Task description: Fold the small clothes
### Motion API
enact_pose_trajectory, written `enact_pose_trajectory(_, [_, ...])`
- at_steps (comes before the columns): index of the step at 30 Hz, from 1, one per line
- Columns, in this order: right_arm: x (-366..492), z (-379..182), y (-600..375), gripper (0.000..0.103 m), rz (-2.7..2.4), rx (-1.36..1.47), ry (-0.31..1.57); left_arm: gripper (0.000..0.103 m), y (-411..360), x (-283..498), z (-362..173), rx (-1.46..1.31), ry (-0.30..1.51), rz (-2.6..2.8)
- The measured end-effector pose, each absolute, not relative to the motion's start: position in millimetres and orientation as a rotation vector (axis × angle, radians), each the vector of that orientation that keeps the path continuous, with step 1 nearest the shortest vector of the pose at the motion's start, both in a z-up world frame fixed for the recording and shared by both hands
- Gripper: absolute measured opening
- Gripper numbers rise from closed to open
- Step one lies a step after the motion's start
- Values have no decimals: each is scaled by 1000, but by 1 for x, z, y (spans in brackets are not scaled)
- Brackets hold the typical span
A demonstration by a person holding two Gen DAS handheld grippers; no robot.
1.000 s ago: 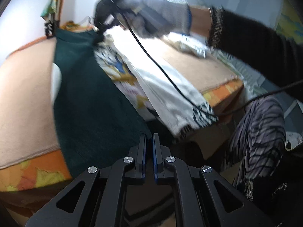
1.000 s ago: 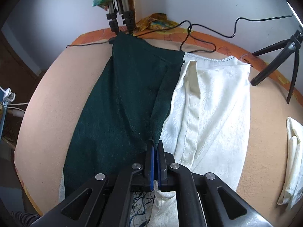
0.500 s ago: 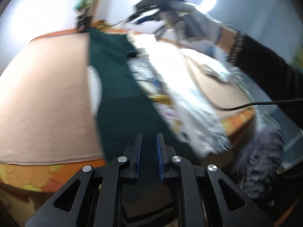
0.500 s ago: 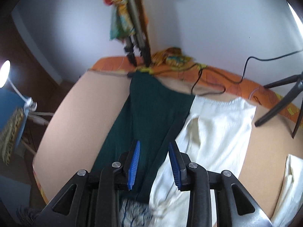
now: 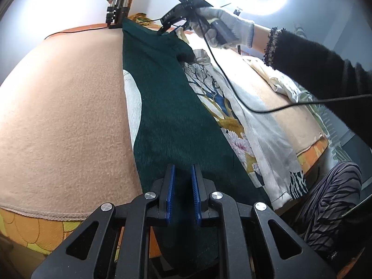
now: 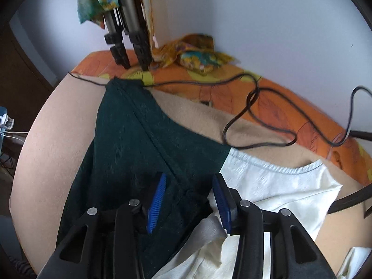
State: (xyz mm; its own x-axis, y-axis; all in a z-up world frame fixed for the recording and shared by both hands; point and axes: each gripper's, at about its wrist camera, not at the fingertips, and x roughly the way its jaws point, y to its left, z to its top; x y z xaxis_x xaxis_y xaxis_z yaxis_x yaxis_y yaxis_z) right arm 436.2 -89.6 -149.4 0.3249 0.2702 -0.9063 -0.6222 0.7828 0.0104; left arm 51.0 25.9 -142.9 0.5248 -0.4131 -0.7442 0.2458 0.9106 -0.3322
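A long green cloth (image 5: pixel 169 116) lies flat on the tan blanket (image 5: pixel 60 116), running from 6 to 12 o'clock. A white shirt (image 6: pixel 274 190) lies just beside it at 3 o'clock. The left gripper (image 5: pixel 182 194) and right gripper (image 6: pixel 189 201) both stand apart, holding nothing.

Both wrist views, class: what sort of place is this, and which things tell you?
Probably a bedroom at home, set up for recording: clothes such as a dark green garment lie on a beige blanket over an orange patterned bedsheet, with tripod legs by the wall.
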Motion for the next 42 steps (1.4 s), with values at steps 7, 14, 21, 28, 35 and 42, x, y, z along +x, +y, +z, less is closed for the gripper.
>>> enact_pose_trajectory(7, [415,-131,-86,2,514,-455,972,13,26,55,-142,-200,938,-400])
enact_pose_trajectory(14, [420,-135,-95,17,501,-424,969,13,24,54,-141,-197,945,-401])
enact_pose_trajectory(21, [386,-86,-122,41,529,-289,883,15,27,47,-131,-199,935,-402])
enact_pose_trajectory(28, [291,-42,-215,42,547,-166,871,36,47,30,-110,-260,873,-412])
enact_pose_trajectory(35, [164,-51,-297,45,579,-116,957,36,64,17,-108,-365,928,-457])
enact_pose_trajectory(42, [71,-101,-349,45,617,-38,1105,36,79,16,-124,-448,1063,-474])
